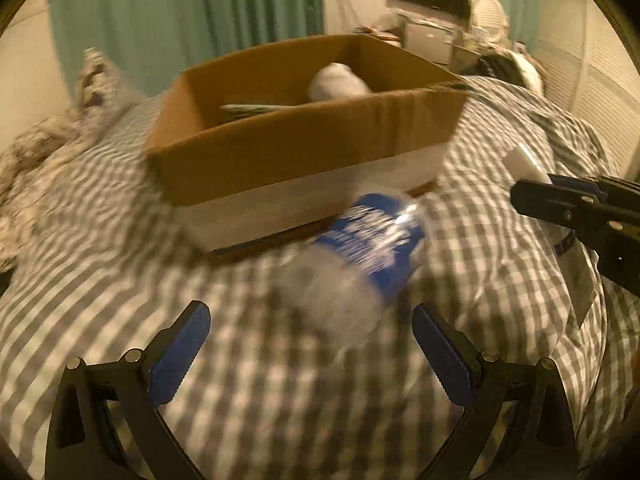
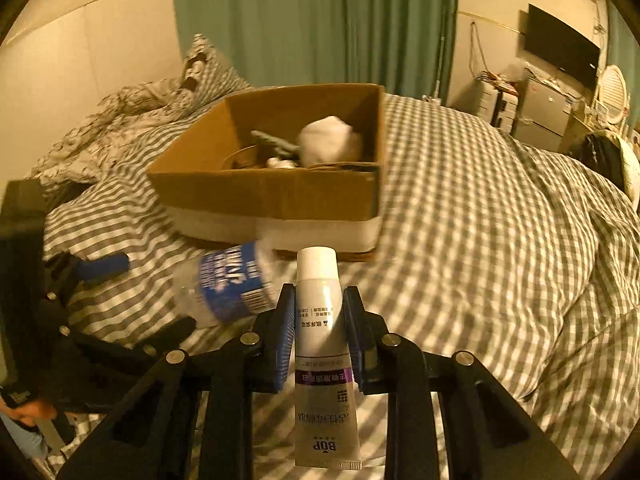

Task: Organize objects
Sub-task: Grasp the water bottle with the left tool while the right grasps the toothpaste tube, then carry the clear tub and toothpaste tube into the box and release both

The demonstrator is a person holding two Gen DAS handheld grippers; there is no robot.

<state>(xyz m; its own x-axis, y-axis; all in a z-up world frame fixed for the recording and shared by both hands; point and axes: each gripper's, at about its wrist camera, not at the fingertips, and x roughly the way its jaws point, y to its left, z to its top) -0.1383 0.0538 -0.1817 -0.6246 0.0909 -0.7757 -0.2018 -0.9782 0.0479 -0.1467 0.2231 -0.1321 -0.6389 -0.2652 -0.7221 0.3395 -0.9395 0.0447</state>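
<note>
Two grippers work over a checked duvet (image 2: pixel 460 208). Right gripper (image 2: pixel 319 300) is clenched on a white tube (image 2: pixel 320 312), its blue pads pressing the tube's sides; the tube points forward along the fingers, cap end toward the box (image 2: pixel 280 188), crimped end back toward the camera. From the left wrist view, this gripper (image 1: pixel 532 184) shows at the right edge with the tube's white cap (image 1: pixel 524 164) sticking out of it.

Left gripper (image 1: pixel 312 328) is released, fingers spread wide with nothing between them. Just ahead of it a clear bottle (image 1: pixel 360 260) with a blue label lies on its side on the duvet, close to the box's near wall; the picture is too blurred to tell whether bottle and box touch. In the right wrist view the bottle (image 2: pixel 228 284) lies just left of the tube.

Inside the box sit a white bundle (image 2: pixel 328 138) and a grey-green item (image 2: pixel 276 144)
</note>
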